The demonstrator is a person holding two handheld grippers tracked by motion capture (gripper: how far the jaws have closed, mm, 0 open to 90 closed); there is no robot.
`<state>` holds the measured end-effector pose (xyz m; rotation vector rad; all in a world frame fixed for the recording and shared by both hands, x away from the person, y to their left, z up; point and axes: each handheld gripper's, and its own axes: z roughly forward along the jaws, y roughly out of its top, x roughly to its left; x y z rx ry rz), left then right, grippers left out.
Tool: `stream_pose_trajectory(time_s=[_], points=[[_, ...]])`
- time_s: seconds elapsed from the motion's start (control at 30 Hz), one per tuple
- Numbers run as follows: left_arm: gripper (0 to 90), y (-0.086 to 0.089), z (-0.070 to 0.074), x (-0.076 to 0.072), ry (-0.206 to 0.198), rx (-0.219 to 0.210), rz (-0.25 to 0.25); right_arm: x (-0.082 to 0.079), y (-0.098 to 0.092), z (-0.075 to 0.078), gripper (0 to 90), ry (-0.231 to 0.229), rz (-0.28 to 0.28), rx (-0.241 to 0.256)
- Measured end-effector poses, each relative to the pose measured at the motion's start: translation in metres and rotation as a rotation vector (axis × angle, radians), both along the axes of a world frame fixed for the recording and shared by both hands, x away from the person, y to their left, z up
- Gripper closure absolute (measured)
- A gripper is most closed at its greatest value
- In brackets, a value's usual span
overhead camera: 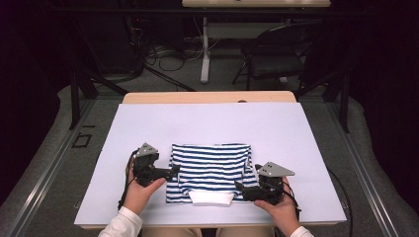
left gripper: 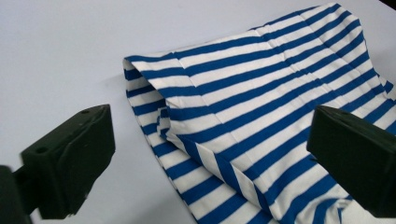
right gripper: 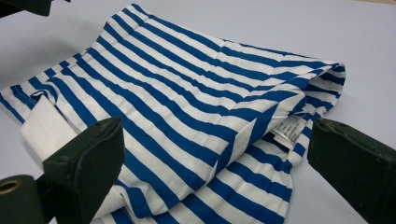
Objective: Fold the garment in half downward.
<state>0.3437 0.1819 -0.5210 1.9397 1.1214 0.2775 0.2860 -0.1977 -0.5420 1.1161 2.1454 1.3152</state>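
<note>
Flanking folded striped shirt (overhead camera: 211, 170) on white table (overhead camera: 296, 138); left gripper (overhead camera: 174, 172) and right gripper (overhead camera: 239, 186) spread wide, gripping nothing, poised at opposite edges for next fold.

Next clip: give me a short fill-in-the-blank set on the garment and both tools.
1. The folded shirt has white and ____ stripes.
2. The left tool stands with its jaws ____, one on each side of the shirt's edge.
3. The right tool is at the shirt's side where a small white ____ shows.
4. The shirt lies on a pale ____.

Missing words: blue; open; label; table
</note>
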Motion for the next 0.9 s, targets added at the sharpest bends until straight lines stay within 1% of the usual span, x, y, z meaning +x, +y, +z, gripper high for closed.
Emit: stream_pose_trajectory(time_s=[0.03,0.1,0.2,0.3,0.43,0.5,0.63,0.9], points=[[0.6,0.000,0.001,0.002,-0.001,0.004,0.006,0.000,0.000,0.000,3.9,0.003,-0.002,0.002],[0.6,-0.001,0.001,0.007,0.005,-0.013,0.006,0.001,-0.001,0.000,3.9,0.002,-0.004,0.001],[0.6,-0.003,0.003,0.016,0.008,-0.001,0.006,0.001,-0.002,-0.001,3.9,0.005,-0.009,0.004],[0.6,-0.004,0.006,0.024,0.017,-0.001,0.010,0.001,-0.002,-0.001,3.9,0.005,-0.013,0.004],[0.6,-0.006,0.009,0.032,0.015,0.009,0.017,0.001,-0.003,-0.001,4.0,0.001,-0.015,0.005],[0.6,-0.006,0.010,0.036,0.014,0.012,0.015,0.001,-0.003,-0.001,4.0,0.007,-0.016,0.008],[0.6,-0.007,0.007,0.044,0.030,0.014,0.036,0.001,-0.002,-0.001,4.0,0.005,-0.013,0.006],[0.6,-0.009,0.000,0.057,0.053,0.030,0.051,0.001,-0.002,-0.001,4.0,0.009,-0.012,0.007]])
